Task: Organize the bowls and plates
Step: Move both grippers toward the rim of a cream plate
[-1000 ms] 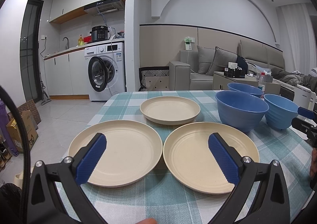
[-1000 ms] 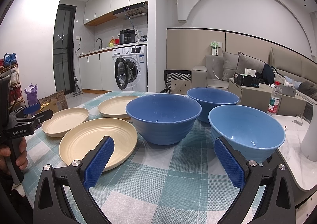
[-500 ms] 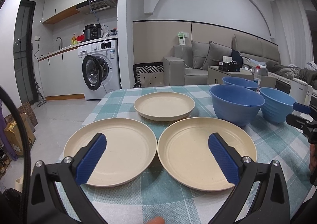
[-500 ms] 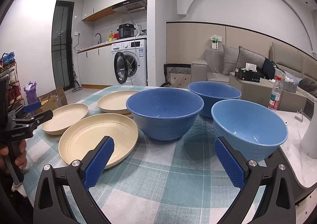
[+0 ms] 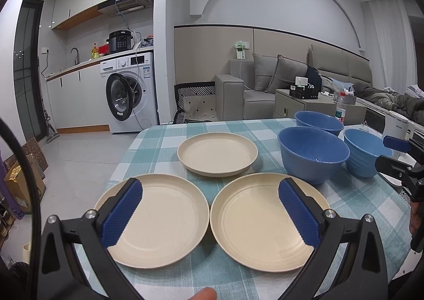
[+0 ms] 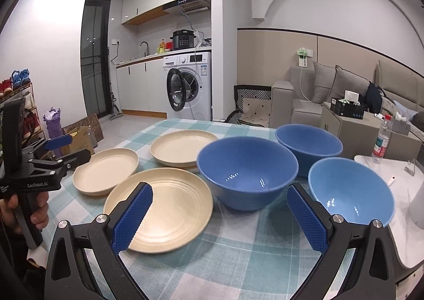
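Note:
Three cream plates lie on the checked tablecloth: a near left plate (image 5: 156, 220), a near right plate (image 5: 265, 220) and a far plate (image 5: 217, 152). Three blue bowls stand to their right: a big bowl (image 6: 247, 170), a far bowl (image 6: 308, 140) and a lighter near bowl (image 6: 349, 191). My left gripper (image 5: 212, 209) hovers open above the two near plates, holding nothing. My right gripper (image 6: 220, 215) is open and empty, low over the table before the big bowl. In the right wrist view, the left gripper (image 6: 57, 147) shows at the left edge, with a hand on its handle.
The table (image 5: 365, 204) ends on the left above a tiled floor. A white marble-look surface (image 6: 397, 180) with a water bottle (image 6: 381, 138) adjoins the table on the right. A washing machine (image 5: 129, 93) and a sofa (image 5: 265, 87) stand beyond.
Both grippers have risen and tilted slightly, so the plates and bowls sit lower in view. Both stay open. Nothing on the table has moved.

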The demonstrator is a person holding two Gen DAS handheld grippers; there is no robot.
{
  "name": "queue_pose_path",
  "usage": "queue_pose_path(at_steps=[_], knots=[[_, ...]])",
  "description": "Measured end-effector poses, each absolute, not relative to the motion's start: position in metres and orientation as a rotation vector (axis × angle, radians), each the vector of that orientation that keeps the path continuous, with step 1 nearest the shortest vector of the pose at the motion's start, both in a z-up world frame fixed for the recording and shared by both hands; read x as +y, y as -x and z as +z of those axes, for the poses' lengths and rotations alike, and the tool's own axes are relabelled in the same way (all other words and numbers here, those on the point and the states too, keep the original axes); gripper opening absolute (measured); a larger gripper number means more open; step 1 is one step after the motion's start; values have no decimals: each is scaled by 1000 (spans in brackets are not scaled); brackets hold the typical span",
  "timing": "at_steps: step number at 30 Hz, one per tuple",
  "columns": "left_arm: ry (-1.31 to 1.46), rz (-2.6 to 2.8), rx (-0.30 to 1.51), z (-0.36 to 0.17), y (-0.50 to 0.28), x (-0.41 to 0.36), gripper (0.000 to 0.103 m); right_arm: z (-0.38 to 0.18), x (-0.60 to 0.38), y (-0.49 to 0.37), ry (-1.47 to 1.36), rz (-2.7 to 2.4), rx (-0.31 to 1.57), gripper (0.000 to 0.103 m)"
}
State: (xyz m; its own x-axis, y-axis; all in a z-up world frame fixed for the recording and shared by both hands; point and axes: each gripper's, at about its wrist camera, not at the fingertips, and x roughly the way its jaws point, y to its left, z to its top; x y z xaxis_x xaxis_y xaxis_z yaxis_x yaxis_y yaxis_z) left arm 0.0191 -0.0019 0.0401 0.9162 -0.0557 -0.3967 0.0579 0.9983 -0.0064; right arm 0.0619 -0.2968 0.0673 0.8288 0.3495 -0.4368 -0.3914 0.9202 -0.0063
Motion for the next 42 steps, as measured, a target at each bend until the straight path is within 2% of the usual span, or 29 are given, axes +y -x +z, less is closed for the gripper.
queue_pose_path(at_steps=[20,42], knots=[[37,-6,453,66,-57,21,103,136,-257,-104,139,407,458,103],[43,17,518,69,-101,38,103,146,-215,-167,169,428,536,103]])
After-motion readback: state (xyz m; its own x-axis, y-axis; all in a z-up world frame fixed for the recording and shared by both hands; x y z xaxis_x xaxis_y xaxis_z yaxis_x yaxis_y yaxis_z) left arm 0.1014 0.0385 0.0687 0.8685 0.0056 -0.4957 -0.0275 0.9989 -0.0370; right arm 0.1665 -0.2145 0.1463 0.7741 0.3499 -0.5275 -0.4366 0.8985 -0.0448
